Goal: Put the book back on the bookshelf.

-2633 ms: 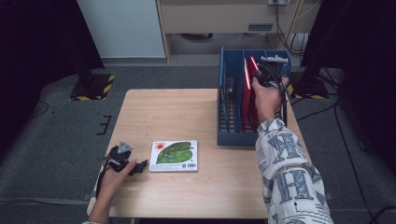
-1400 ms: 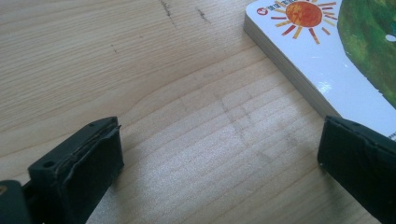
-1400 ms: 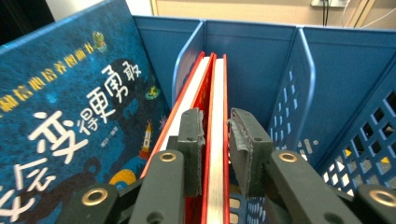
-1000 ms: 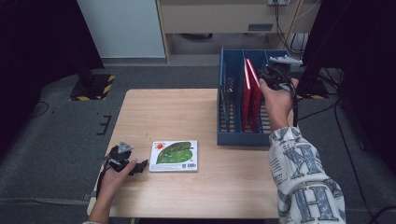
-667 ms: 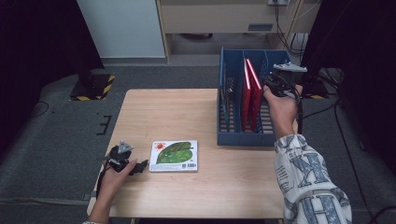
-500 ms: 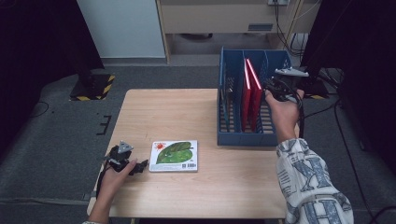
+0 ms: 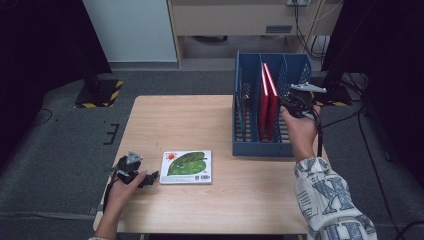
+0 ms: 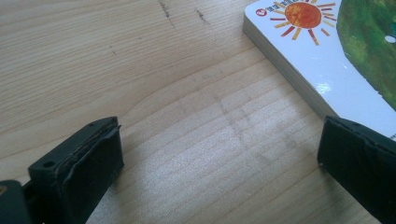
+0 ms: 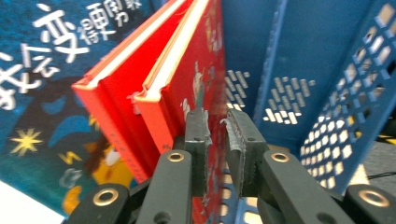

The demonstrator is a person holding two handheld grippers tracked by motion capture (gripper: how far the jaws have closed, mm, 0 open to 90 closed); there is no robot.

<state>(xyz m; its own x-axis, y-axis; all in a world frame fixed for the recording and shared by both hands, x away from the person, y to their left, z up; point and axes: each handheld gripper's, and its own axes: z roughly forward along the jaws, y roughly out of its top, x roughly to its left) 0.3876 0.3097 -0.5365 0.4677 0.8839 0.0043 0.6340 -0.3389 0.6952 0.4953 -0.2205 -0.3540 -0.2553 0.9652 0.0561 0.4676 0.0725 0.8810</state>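
A picture book point(image 7: 186, 167) with a green leaf and an orange sun point(image 8: 345, 60) lies flat near the table's front left. My left gripper point(image 7: 150, 177) rests on the table beside its left edge, open point(image 8: 219, 144), with bare wood between the jaws and one jaw at the book's edge. Two red books point(image 7: 267, 100) stand upright in the blue file rack point(image 7: 260, 147). My right gripper point(image 7: 286, 103) is at the rack's right compartment, shut point(image 9: 218, 121), close beside the nearer red book's cover point(image 9: 187, 79), with nothing between the pads.
A blue-covered book point(image 9: 42, 70) with white lettering stands to the left of the red ones. The rack's perforated walls point(image 9: 345, 84) close in around my right gripper. Bare wooden table point(image 7: 200, 120) stretches between the picture book and the rack.
My right hand has moved from above the red books to the right and downward, to the rack's right side. The left hand and the picture book have stayed put.
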